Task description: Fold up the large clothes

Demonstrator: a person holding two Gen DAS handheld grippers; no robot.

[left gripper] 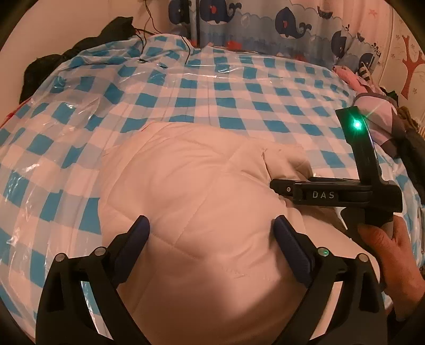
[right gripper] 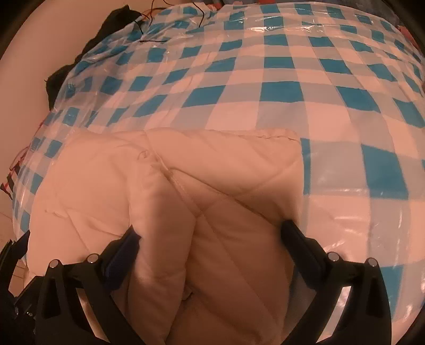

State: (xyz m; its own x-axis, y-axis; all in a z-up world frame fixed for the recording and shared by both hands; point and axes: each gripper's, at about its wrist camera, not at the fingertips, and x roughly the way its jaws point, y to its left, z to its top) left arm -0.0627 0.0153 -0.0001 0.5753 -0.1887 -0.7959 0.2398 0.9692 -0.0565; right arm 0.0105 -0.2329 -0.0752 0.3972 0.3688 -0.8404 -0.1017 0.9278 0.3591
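Both of my wrist cameras return dim, warm orange-tinted pictures. Fisheye distortion bends the checked plastic sheet [left gripper: 239, 79] toward dark vignetted corners. Glare streaks the sheet's creases. The green indicator light [left gripper: 357, 124] flares into a star. The quilted garment [right gripper: 212, 191] appears soft, blurred near the lens, with shadow in its folds.

A bed [left gripper: 239, 87] fills the room ahead of the fingers, covered by a blue-and-white checked sheet [right gripper: 279, 87] under glossy clear plastic (it glints in the warm, dim light). Beyond it hangs a whale-print curtain [left gripper: 265, 24]. Far left, dark clothing [left gripper: 39, 69] slumps against a pale wall [right gripper: 32, 47], with thin black cables [left gripper: 164, 50] trailing over the bed's far edge.
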